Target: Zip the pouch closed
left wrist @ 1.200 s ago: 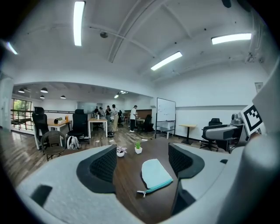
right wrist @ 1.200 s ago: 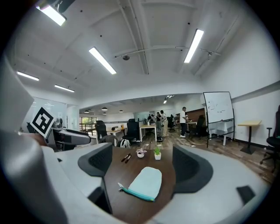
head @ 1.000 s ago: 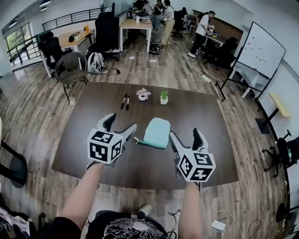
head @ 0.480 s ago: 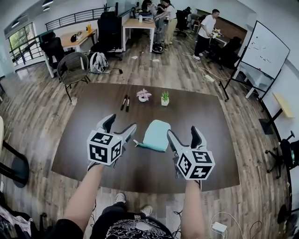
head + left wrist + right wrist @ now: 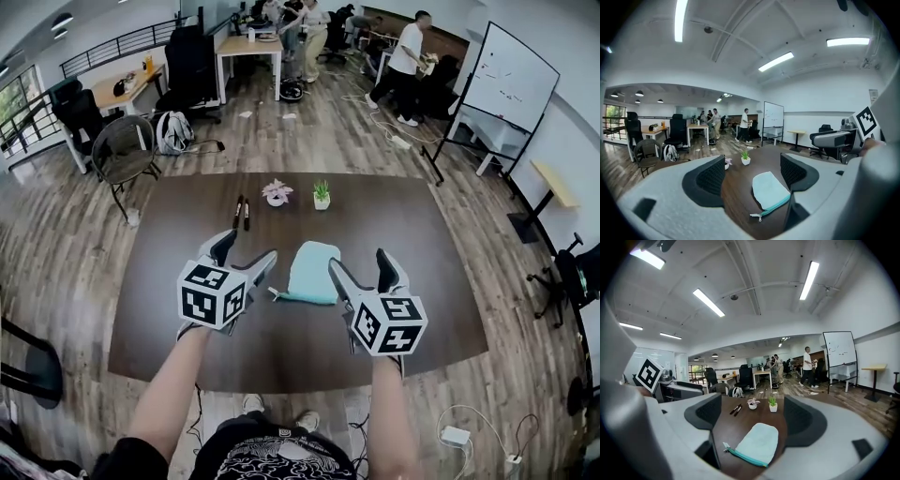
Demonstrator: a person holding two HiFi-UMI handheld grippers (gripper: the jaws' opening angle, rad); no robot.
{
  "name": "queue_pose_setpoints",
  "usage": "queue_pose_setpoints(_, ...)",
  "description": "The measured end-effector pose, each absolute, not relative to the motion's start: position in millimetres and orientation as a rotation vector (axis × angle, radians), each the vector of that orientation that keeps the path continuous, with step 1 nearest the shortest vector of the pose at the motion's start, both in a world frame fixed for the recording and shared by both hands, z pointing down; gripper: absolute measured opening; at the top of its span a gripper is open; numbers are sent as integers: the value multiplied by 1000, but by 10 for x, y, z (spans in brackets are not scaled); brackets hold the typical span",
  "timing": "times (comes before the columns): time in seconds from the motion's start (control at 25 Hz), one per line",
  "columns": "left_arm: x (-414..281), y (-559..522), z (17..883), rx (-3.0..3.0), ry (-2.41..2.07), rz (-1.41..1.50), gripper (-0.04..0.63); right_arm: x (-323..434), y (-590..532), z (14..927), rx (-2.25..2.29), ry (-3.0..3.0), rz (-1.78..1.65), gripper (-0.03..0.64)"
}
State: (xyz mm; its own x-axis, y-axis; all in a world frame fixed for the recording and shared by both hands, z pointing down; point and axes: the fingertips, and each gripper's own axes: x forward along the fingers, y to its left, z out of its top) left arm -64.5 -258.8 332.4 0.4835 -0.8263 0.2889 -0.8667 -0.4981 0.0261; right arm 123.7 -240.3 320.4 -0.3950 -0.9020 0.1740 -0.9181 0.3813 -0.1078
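A pale teal pouch (image 5: 312, 271) lies flat on the dark brown table (image 5: 412, 234), its zip edge facing me and the zip pull (image 5: 274, 296) at its near left corner. The pouch (image 5: 769, 189) also shows between the left jaws, and the pouch (image 5: 757, 444) lies ahead of the right jaws. My left gripper (image 5: 242, 251) hovers open just left of the pouch, holding nothing. My right gripper (image 5: 364, 267) hovers open just right of it, also holding nothing.
Two black markers (image 5: 241, 212), a small white pot with pink flowers (image 5: 276, 193) and a small green plant (image 5: 322, 194) stand at the table's far side. Chairs, desks, a whiteboard (image 5: 503, 78) and people fill the room beyond.
Both grippers stay open beside the pouch; the right one has drifted slightly left and forward. The head view has shifted a little. The pouch has not moved.
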Motion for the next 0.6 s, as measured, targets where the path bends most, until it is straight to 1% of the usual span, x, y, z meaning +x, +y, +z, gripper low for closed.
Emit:
queue_pose_setpoints(0.44,-612,-2751,3868,2621,-1236,533,341,985,-2391,3722,1665,-2447,423,410)
queue_pose_setpoints(0.6,-598,-2761,4123,2642,-1145,598,341,864,-2380,3945,1643,-2429,480,399)
